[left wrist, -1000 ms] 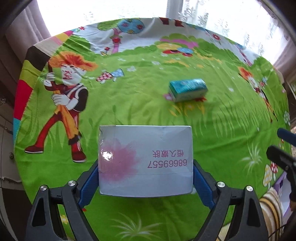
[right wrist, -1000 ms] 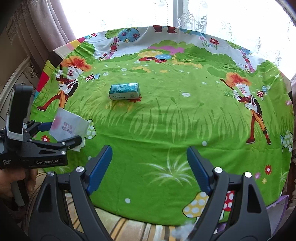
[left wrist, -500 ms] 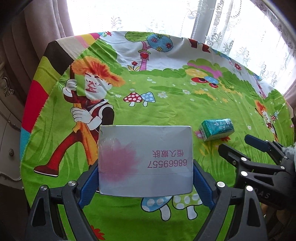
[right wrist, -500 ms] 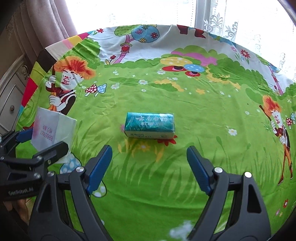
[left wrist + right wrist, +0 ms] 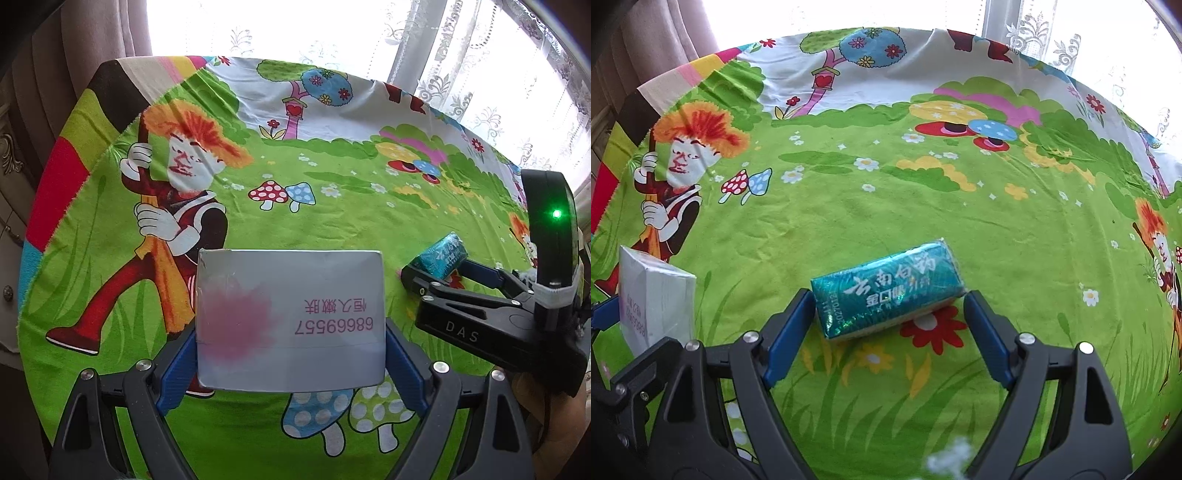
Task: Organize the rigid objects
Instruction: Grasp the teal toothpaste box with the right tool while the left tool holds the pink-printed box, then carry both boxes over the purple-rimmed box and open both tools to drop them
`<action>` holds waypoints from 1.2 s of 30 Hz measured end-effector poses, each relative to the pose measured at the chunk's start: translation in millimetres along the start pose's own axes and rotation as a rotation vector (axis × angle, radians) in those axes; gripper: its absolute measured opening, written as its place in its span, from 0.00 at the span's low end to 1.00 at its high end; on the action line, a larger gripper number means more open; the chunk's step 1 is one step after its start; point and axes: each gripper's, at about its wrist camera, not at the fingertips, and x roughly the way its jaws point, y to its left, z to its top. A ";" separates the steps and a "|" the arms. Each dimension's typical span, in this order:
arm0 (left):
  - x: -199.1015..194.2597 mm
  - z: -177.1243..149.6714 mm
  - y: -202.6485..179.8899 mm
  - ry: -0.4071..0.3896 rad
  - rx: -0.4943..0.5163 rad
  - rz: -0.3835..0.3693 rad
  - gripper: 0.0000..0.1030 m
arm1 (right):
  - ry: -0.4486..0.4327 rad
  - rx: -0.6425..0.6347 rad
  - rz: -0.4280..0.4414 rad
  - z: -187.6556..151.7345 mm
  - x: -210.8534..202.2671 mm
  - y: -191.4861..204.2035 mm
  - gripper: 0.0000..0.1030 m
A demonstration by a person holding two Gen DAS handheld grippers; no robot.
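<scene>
White box [image 5: 655, 299] cut by left edge; small print on teal box [image 5: 886, 291] unreadable.

Teal box [image 5: 886, 291] on tablecloth [image 5: 923, 206], white box [image 5: 655, 299] to its left

The supporting surface is a round table [image 5: 960, 221] covered edge to edge by a printed cloth [image 5: 332, 229]. The cloth is mostly bright green, with cartoon figures with orange hair, spotted mushrooms, flowers, a tree and a birdhouse; its left rim carries coloured stripes. The fabric lies fairly flat, with light creases toward the far side.

One item rests directly on the cloth: a teal box [image 5: 886, 288] with white lettering, lying flat on a long face, turned slightly askew, over a printed red flower in the near-centre area.
</scene>
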 end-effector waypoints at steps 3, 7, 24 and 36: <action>-0.1 -0.3 -0.9 -0.001 0.001 -0.002 0.88 | -0.010 0.004 0.013 -0.5 -3.1 -3.6 0.76; -4.7 -1.5 -3.6 -0.008 0.004 -0.006 0.88 | -0.030 0.002 0.016 -2.0 -13.8 -4.5 0.76; -51.5 -19.7 -50.0 -0.048 0.084 -0.048 0.88 | -0.090 0.101 -0.018 -48.1 -105.9 -39.5 0.76; -89.4 -47.0 -112.1 -0.055 0.196 -0.128 0.88 | -0.129 0.183 -0.054 -100.4 -182.7 -83.8 0.76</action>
